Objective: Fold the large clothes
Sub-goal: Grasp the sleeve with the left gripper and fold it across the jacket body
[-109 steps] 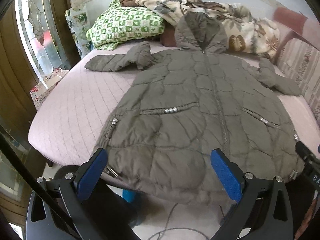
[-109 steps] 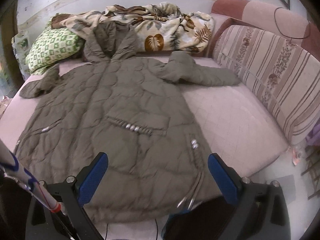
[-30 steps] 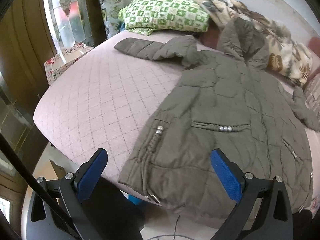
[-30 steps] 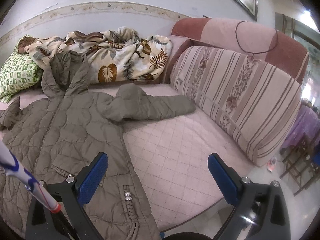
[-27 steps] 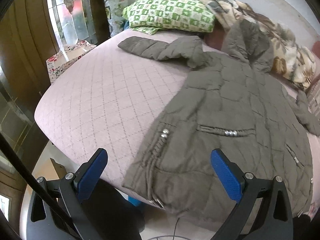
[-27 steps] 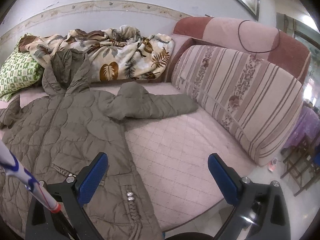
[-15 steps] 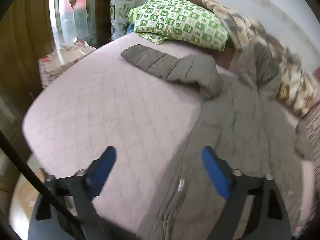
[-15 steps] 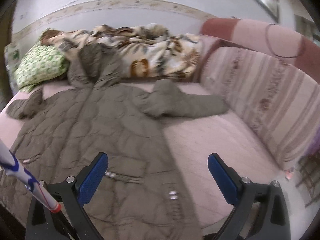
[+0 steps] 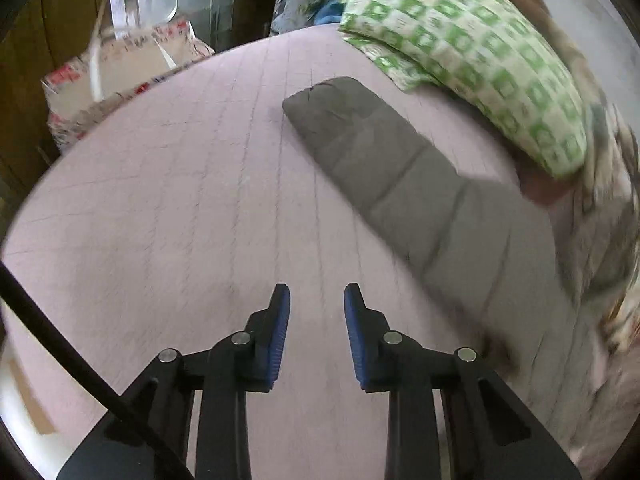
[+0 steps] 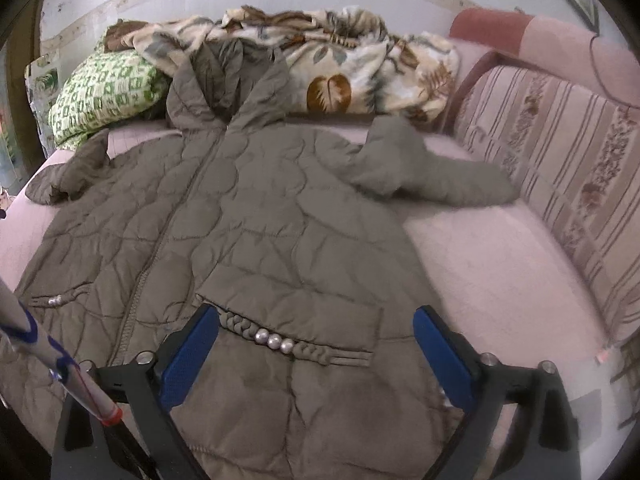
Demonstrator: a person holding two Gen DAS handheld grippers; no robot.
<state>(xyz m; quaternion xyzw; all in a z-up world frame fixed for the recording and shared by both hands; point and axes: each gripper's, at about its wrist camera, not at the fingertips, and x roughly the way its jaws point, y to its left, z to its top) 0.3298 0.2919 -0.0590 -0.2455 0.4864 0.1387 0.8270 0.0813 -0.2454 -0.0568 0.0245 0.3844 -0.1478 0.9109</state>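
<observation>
Nearest in the left wrist view, the left tongs (image 9: 316, 334) hang over bare pink quilted bed cover (image 9: 168, 208) with their blue pads drawn fairly close together, a narrow gap left between them and nothing in it. Beyond them and to the right lies one sleeve (image 9: 384, 160) of the coat, stretched flat across the cover with its cuff pointing toward the far left. Past the sleeve sits a green-and-white checked pillow (image 9: 472, 48), and off the bed's left edge stands a floral-printed box (image 9: 120, 68); this view is blurred toward the right.

In the right wrist view, the right tongs (image 10: 316, 356) are spread wide above the lower front of the olive quilted coat (image 10: 256, 216), holding nothing; a braided pocket trim with three silver beads (image 10: 274, 340) lies between the pads. The coat is laid face up on the bed, zip closed, both sleeves out to the sides, the right one (image 10: 432, 172) reaching toward the striped backrest cushion (image 10: 560, 152). The hood (image 10: 224, 88) rests against a leaf-patterned blanket (image 10: 340, 68) at the far wall.
</observation>
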